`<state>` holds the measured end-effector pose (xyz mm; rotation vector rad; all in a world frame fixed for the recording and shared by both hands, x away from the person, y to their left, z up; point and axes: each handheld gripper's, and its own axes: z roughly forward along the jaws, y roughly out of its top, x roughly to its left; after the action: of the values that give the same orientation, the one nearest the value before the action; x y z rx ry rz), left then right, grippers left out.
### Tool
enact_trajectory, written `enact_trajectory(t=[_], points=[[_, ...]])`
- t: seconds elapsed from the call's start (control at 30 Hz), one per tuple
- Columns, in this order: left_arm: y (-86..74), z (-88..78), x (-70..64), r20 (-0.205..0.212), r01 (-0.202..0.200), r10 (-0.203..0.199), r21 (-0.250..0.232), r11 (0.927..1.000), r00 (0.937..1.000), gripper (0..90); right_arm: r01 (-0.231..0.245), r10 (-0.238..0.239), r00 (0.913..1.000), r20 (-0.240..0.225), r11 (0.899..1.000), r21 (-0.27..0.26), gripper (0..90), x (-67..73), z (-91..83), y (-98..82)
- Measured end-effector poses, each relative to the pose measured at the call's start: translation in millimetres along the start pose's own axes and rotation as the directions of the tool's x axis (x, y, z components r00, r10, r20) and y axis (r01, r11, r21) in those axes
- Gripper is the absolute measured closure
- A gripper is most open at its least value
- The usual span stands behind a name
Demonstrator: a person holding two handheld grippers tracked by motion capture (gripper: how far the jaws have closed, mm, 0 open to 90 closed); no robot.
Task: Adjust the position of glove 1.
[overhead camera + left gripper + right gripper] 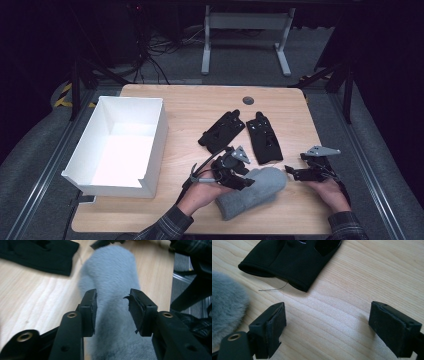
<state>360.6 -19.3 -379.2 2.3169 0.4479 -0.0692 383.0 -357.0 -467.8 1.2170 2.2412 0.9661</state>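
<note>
Dark carpeted flooring and the legs of a pale frame were seen beyond a light wooden table [190, 107], on which the work was laid out. At the table's left a white open box [150, 145] was set, and nothing could be seen inside it. Near the middle two black gloves were laid side by side, the left black glove [221, 131] slanted and the right black glove [263, 140] lying almost straight away from the person, the two close at their fingertips. Just nearer than these, a grey fleecy mitten [255, 192] was laid flat on the table, angled from near left to far right. The left gripper [239, 180] was held low over the mitten's left part by the left hand [200, 196]; in the left gripper view its jaws were seen parted, with the grey pile lying between and beneath them but not pinched by the pads. The right gripper [292, 172] was held by the right hand [327, 192] just to the right of the mitten's rounded end, its jaws spread wide over bare wood, and nothing was gripped by it. In the right gripper view the mitten's edge was seen at the left and a black glove's cuff farther off.
</note>
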Motion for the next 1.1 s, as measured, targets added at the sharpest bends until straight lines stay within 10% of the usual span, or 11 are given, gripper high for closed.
enact_trajectory(t=[0.23,0.47,0.83,1.1], points=[[-9.0,16.9,27.0,0.004,0.099,-0.099,0.020,0.9949,0.9951,49.5,0.000,0.000,1.0000,0.000,1.000,0.000,14.7,0.0,0.0,0.0],[-18.3,38.0,27.4,0.014,0.104,-0.106,0.068,0.9922,0.9943,47.5,0.001,-0.001,1.0000,-0.002,1.000,0.000,14.7,0.0,0.1,0.0],[-24.4,44.7,31.8,0.071,0.141,-0.146,0.071,0.9875,0.9867,82.9,0.003,-0.003,1.0000,-0.003,1.000,0.000,14.7,0.0,0.0,0.0],[-16.9,23.7,31.8,0.070,0.129,-0.130,0.019,0.9915,0.9891,86.9,0.003,-0.003,1.0000,-0.004,1.000,0.000,14.8,0.0,0.0,0.1]])
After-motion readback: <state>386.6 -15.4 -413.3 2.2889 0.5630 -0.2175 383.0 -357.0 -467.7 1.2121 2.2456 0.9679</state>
